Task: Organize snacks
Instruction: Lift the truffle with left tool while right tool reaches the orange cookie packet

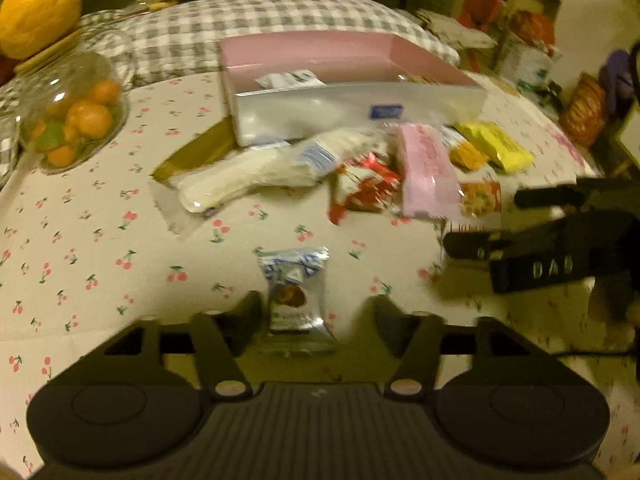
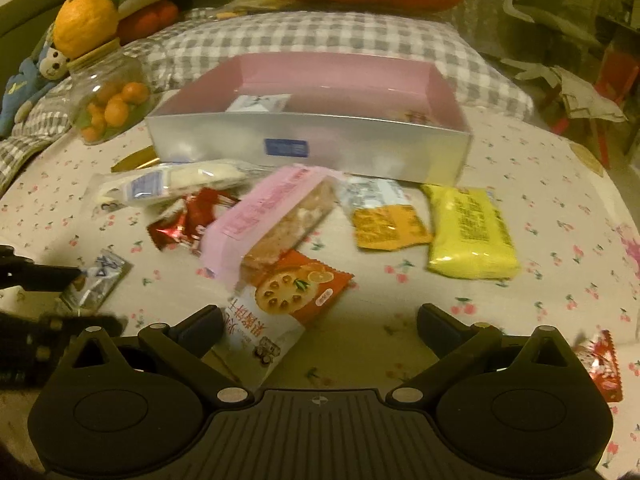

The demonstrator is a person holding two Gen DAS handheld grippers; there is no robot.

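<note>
A small silver-blue packet (image 1: 296,292) lies on the cherry-print cloth between the fingers of my left gripper (image 1: 316,312), which is open; the packet sits close to the left finger. My right gripper (image 2: 320,324) is open too, with the end of an orange-and-white cracker packet (image 2: 288,304) inside its span near the left finger. Beyond both lies a loose heap: a long white packet (image 1: 248,176), a red one (image 1: 364,184), a pink bar (image 2: 272,216), a yellow packet (image 2: 468,232) and a small orange one (image 2: 388,226). Behind the heap stands the silver box with a pink inside (image 2: 308,136), holding a white packet (image 2: 260,103).
A clear jar of small oranges (image 1: 76,120) stands at the left, with a large yellow fruit (image 1: 38,8) behind it. A grey checked pillow (image 2: 320,36) lies behind the box. Another red packet (image 2: 600,364) lies at the far right. A gold strip (image 1: 196,156) pokes out beside the box.
</note>
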